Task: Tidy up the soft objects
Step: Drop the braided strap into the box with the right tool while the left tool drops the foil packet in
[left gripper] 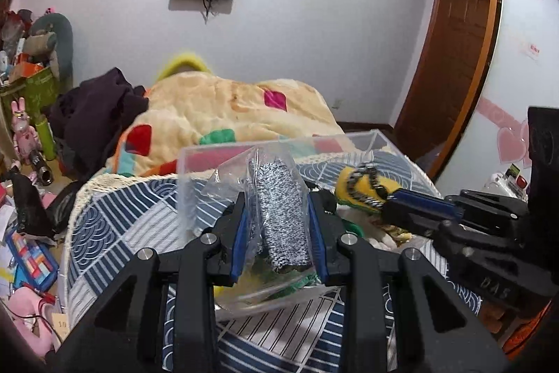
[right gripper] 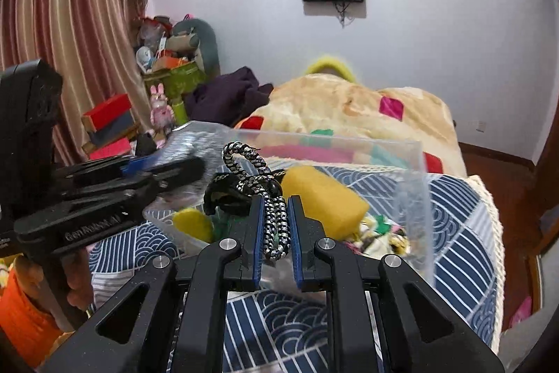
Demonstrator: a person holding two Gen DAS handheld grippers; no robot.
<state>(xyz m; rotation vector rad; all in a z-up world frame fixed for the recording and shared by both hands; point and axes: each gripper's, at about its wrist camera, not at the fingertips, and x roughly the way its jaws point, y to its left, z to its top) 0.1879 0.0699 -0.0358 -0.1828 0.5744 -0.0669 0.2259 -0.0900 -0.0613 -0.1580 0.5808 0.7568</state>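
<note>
My left gripper (left gripper: 277,208) is shut on a clear plastic bag (left gripper: 276,226) that holds a black-and-white speckled knit roll, held over the clear plastic box (left gripper: 195,159). My right gripper (right gripper: 276,219) is shut on a black-and-white braided cord (right gripper: 244,163), which loops up above the box (right gripper: 415,177). A yellow sponge (right gripper: 325,198) and other soft items lie in the box under the cord. The right gripper and cord also show in the left wrist view (left gripper: 367,184), and the left gripper in the right wrist view (right gripper: 167,173).
The box stands on a blue-and-white patterned quilt (left gripper: 115,226) on the bed. Behind lies a cream blanket (left gripper: 216,107) with coloured patches and dark clothes (left gripper: 94,114). Clutter and toys (left gripper: 24,128) fill the floor at the left. A wooden wardrobe (left gripper: 450,58) stands at the right.
</note>
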